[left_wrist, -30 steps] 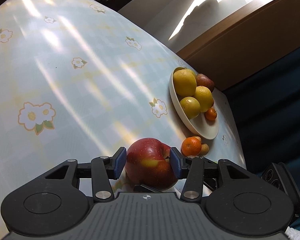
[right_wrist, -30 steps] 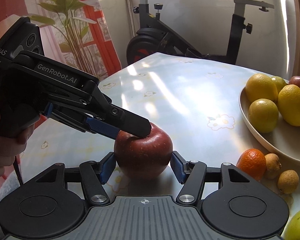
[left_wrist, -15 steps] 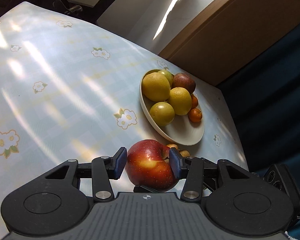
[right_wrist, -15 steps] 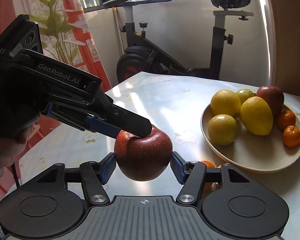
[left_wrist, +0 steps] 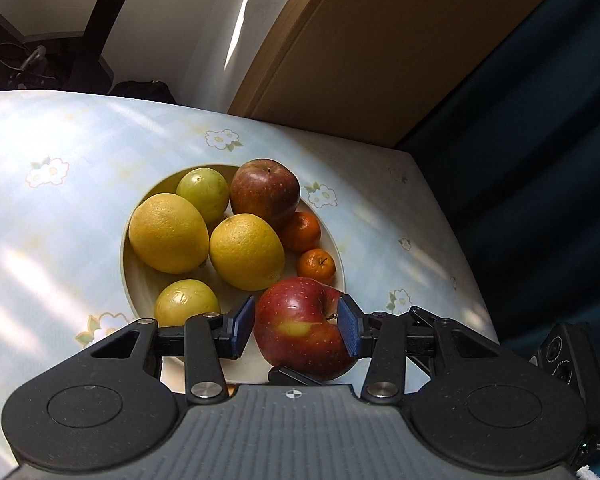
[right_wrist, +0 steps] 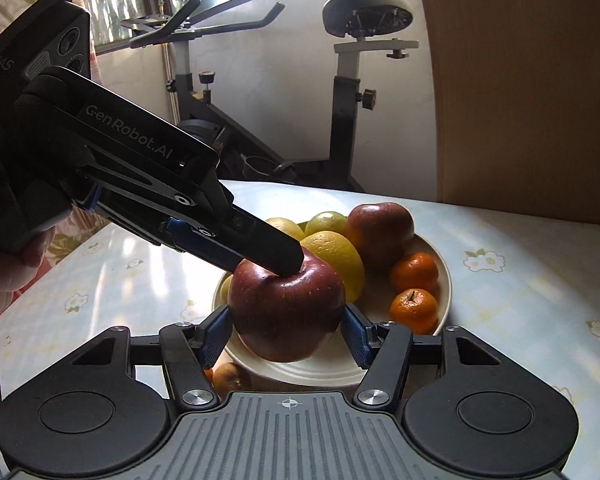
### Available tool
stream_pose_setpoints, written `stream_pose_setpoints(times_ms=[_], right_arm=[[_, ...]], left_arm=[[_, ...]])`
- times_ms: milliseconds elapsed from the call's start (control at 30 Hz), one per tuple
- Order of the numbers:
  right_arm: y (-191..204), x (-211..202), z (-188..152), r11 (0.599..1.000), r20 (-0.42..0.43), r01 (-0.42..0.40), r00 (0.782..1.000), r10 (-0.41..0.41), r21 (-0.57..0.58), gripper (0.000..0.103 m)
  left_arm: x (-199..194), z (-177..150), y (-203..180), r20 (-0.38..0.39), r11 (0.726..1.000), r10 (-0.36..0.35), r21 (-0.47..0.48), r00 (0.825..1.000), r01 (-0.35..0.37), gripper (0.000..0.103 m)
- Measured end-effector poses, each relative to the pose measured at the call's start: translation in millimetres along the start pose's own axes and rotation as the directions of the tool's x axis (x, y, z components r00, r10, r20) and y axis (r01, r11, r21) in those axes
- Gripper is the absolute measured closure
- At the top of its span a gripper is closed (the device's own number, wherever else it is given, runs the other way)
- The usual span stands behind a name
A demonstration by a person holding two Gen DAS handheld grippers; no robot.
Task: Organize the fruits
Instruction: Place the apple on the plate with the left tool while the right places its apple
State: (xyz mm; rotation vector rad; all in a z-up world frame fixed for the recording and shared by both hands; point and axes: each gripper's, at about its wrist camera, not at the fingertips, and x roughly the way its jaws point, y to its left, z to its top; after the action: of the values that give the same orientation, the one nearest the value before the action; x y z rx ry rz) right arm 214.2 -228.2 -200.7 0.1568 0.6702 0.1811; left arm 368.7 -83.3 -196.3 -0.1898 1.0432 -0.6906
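Red and glossy, the apple [left_wrist: 303, 326] sits between the blue pads of the left gripper [left_wrist: 296, 328] in the left wrist view. The jaws have just been closing and grasp it, the right pad pressed by its stem hollow, the left at its edge. It hangs over the near rim of the bowl [left_wrist: 140, 280], which stands on the flowered table [left_wrist: 60, 208] and holds 2 lemons, 2 green-yellow fruits, a darker apple and 2 mandarins.

From the right wrist view, the right gripper [right_wrist: 286, 334] also has its jaws clenched on the apple [right_wrist: 286, 312], pads against both flanks. The left gripper [right_wrist: 236, 240] reaches in from the left, 1 finger on the apple's top, above the bowl [right_wrist: 446, 280].
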Motion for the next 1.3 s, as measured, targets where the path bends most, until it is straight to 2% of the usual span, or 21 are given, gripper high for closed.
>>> stream_pose_setpoints(times_ms=[133, 267, 400, 700, 800, 967, 1067, 1167, 1300], right_arm=[[-7.3, 12.5, -5.7, 1.0, -0.02, -0.009, 1.0, 0.009, 0.015, 0.048], [-5.5, 19.9, -7.8, 0.999, -0.027, -0.043, 0.999, 0.044, 0.017, 0.047], [1.6, 28.8, -7.9, 0.999, -0.047, -0.042, 0.998, 0.042, 0.016, 0.047], [5.0, 35.4, -7.0, 0.999, -0.063, -0.035, 0.997, 0.037, 0.037, 0.047], [6.9, 30.1, -6.0, 0.999, -0.084, -0.028, 0.996, 0.03, 0.019, 0.047], [0.4, 2.2, -3.3, 0.999, -0.053, -0.014, 0.998, 0.016, 0.045, 0.048], [-3.7, -12.9, -5.6, 0.998, -0.041, 0.015, 0.999, -0.012, 0.06, 0.051], [-5.8, -23.9, -12.3, 0.995, -0.039, 0.047, 0.998, -0.044, 0.084, 0.051], [-5.1, -31.6, -19.4, 0.99, -0.053, 0.079, 0.996, -0.073, 0.115, 0.052]], left_arm=[[18.7, 0.9, 0.1, -0.031, 1.0, 0.026, -0.01, 0.999, -0.027, 0.057], [22.8, 3.3, 8.3, -0.046, 0.999, 0.045, -0.016, 0.998, -0.045, 0.057], [25.9, 5.2, 13.7, -0.058, 0.997, 0.077, -0.015, 0.995, -0.078, 0.06], [23.2, 5.0, 11.7, -0.048, 0.992, 0.122, 0.035, 0.991, -0.12, 0.062], [23.5, 3.1, 9.2, -0.046, 0.99, 0.136, 0.055, 0.99, -0.133, 0.063], [21.3, -1.2, 2.6, -0.025, 0.98, 0.175, 0.098, 0.984, -0.172, 0.063], [19.6, -1.2, 4.0, -0.016, 0.979, 0.188, 0.081, 0.982, -0.186, 0.063], [13.2, -4.1, 2.5, 0.024, 0.976, 0.187, 0.105, 0.982, -0.189, 0.063], [-7.1, -6.0, 4.4, 0.068, 0.981, 0.151, 0.11, 0.986, -0.158, 0.063]])
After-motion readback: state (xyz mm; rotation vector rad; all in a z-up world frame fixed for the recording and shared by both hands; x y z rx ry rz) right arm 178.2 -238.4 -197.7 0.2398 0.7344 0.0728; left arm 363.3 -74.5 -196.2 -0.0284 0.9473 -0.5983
